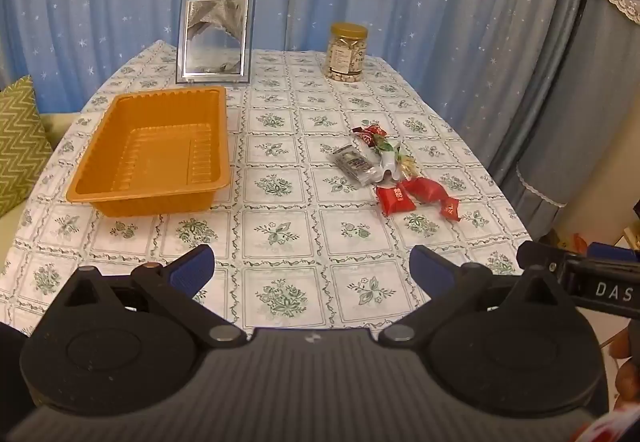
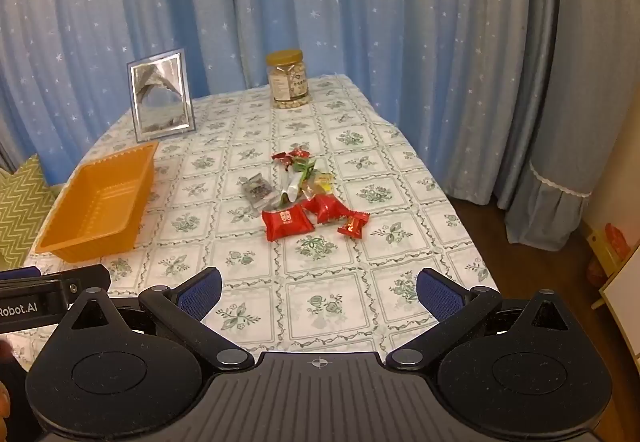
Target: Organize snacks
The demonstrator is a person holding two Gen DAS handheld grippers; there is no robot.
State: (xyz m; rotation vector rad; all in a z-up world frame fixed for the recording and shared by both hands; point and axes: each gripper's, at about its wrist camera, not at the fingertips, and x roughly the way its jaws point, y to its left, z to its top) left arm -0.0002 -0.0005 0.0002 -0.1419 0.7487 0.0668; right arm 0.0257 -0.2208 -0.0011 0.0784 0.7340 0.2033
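Both my left gripper [image 1: 312, 266] and right gripper [image 2: 318, 292] gape empty, crinkly foil snack wrappers [image 2: 312, 197] far ahead, ribbed orange plastic tray [image 1: 156, 149] far left on worktop [image 1: 280, 234].

Empty orange tray [image 1: 100, 183] beside snack pile [image 1: 394, 171].

A table [image 1: 280, 306] under a white cloth with green flower squares carries everything. On the left lies an empty orange tray [image 1: 152, 149]. Just behind it stands a framed picture [image 1: 215, 38], upright. Far right sits a jar of nuts [image 1: 346, 51]. Right of centre lies a small heap of wrapped snacks [image 1: 394, 171].
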